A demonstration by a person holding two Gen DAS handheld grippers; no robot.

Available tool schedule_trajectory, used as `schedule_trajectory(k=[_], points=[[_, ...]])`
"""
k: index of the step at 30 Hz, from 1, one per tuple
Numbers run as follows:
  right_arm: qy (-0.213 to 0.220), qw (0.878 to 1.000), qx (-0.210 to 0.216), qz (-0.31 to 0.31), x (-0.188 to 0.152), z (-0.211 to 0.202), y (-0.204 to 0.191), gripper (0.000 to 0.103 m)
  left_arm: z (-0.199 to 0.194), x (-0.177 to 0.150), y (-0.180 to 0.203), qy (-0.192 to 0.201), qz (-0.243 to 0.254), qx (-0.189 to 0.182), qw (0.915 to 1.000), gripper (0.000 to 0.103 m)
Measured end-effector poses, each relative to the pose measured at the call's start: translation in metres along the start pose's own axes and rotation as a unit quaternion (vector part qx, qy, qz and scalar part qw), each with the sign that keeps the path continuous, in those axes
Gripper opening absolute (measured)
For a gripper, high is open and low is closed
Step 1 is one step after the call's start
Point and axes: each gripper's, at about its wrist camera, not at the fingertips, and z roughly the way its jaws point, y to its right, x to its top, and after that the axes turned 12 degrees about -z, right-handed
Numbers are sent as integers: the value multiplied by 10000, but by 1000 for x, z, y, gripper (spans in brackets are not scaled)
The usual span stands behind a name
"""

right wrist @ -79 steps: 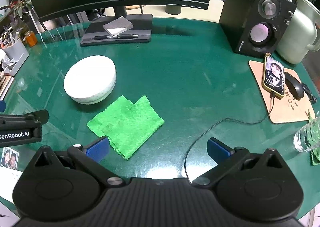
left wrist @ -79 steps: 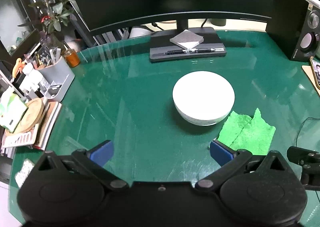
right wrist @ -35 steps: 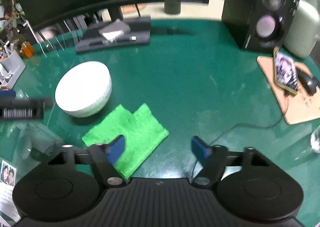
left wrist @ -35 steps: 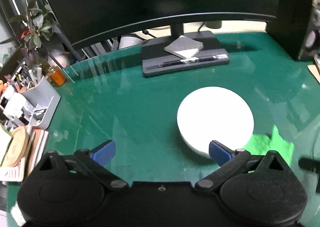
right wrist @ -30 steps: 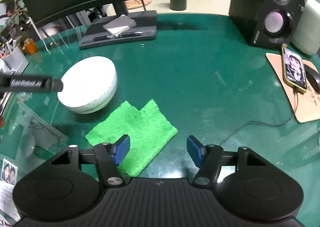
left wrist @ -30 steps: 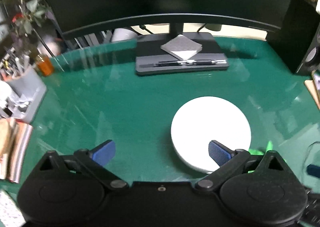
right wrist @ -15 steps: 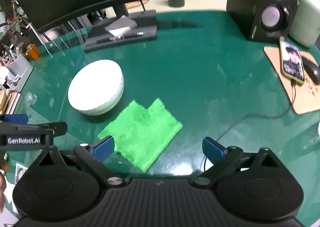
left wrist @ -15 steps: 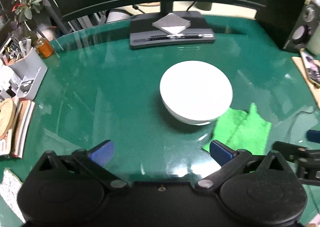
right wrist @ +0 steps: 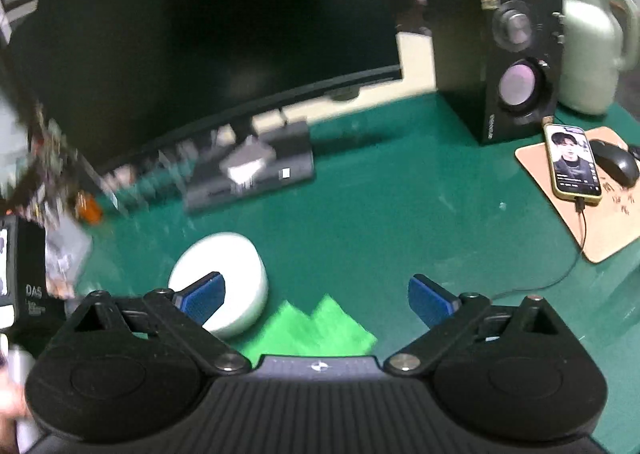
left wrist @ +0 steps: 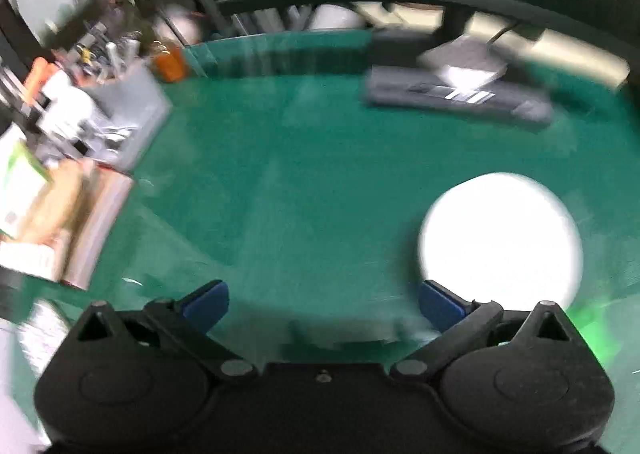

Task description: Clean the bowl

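Green glass worktop (right wrist: pixel 360 222) fills both views, with a dark monitor (right wrist: pixel 200 34) across the back and clutter along the left edge. On it sits the white bowl (left wrist: pixel 500 238), upright, with a bright green cloth (right wrist: pixel 316 330) lying flat just beside it, toward the camera in the right wrist view.

Compared with a second ago, the right gripper (right wrist: pixel 316 298) has just been opening its jaws: they were drawn close over the cloth's near edge and now stand wide apart with nothing between them. The cloth lies where it lay, not picked up. The left gripper (left wrist: pixel 324 306) also has its jaws spread wide and empty; the bowl sits off to its right, beyond its right finger. Both views are smeared with motion blur.

Judging by this, cleaning has not begun: neither bowl nor cloth is held.

Open room lies in the middle of the worktop, left of the bowl. To the right, a speaker (right wrist: pixel 508 66), a phone (right wrist: pixel 572 162) on a mat and a trailing cable (right wrist: pixel 560 274) limit the space.
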Motion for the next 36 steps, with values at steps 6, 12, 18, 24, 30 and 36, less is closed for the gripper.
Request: schedule_trajectory(k=[6, 12, 18, 24, 30, 36], points=[[-350, 9859, -564, 1535, -15, 4, 0, 103, -65, -12, 22, 308, -854, -1279, 9876, 103], [-660, 9550, -327, 2872, -5, 12, 45, 103, -98, -23, 19, 545, -1225, -2160, 9671, 103], [-1097, 9489, 257, 2949, -16, 15, 38, 103, -128, -17, 44, 1732, -498, -1472, 9725, 103], [-683, 9726, -73, 2223, -9, 13, 41, 103, -103, -3, 45, 1758, 568, -1666, 9686, 103], [-335, 9977, -375, -461, -14, 27, 33, 103, -22, -14, 27, 387, 950, -835, 9912, 103], [-877, 9914, 18, -973, -44, 32, 23, 103, 24, -30, 14, -135, 977, 129, 9950, 103]])
